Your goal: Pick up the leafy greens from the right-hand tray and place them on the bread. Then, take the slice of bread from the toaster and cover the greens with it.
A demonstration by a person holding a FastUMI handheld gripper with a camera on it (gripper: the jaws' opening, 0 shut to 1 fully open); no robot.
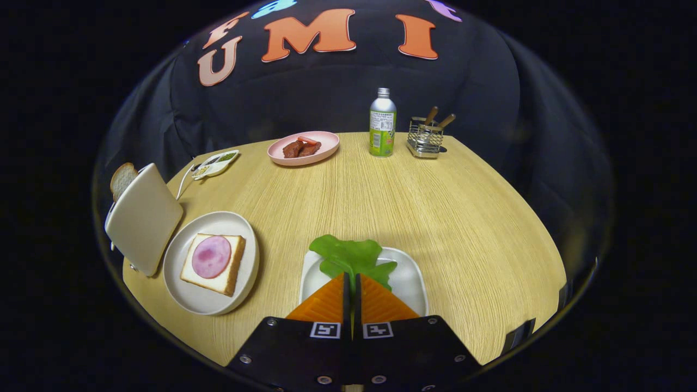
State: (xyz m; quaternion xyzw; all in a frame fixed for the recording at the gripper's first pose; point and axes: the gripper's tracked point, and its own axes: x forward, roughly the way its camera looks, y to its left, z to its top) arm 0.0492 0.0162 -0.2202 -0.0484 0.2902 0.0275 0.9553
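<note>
The leafy greens hang over the white square tray, their stem pinched between my two orange fingers. My gripper is shut on that stem, just above the tray. To the left, a slice of bread topped with a round pink ham slice lies on a round white plate. Further left stands the white toaster, with a slice of bread poking up out of its top.
At the back of the wooden table are a pink plate of meat, a small condiment dish, a green-labelled bottle and a wire holder with utensils. Bare wood lies between the plates and the back row.
</note>
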